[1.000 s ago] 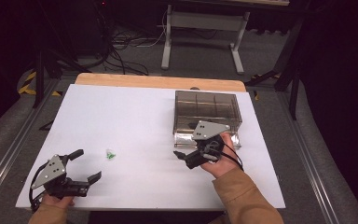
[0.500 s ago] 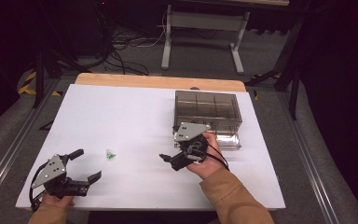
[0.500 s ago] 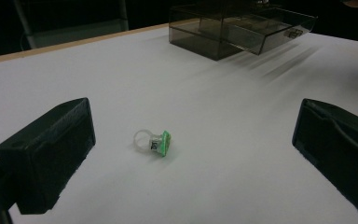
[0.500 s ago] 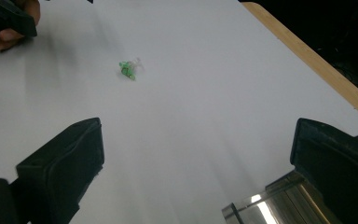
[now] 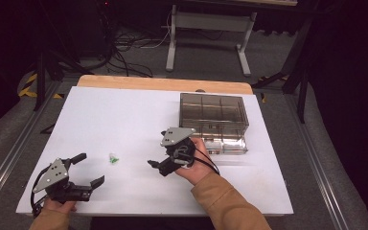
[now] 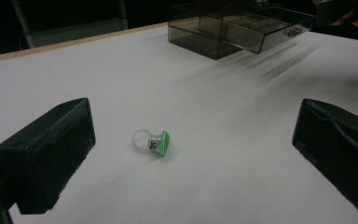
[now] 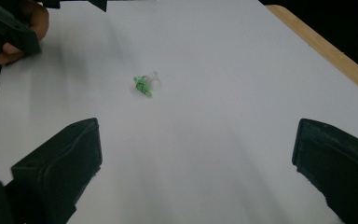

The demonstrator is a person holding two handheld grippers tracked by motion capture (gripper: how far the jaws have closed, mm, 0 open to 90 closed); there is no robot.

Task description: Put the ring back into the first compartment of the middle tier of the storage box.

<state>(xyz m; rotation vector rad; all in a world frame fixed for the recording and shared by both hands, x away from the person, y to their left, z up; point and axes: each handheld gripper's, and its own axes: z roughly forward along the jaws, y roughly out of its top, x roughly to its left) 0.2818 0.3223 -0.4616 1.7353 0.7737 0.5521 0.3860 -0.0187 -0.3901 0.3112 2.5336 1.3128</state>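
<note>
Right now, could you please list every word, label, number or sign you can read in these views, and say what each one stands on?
No text can be read.
The ring has a dark mark on the side of its green top, too small and blurred to read.
The smoky plastic organiser box, the white table and both grippers carry no visible lettering.
</note>
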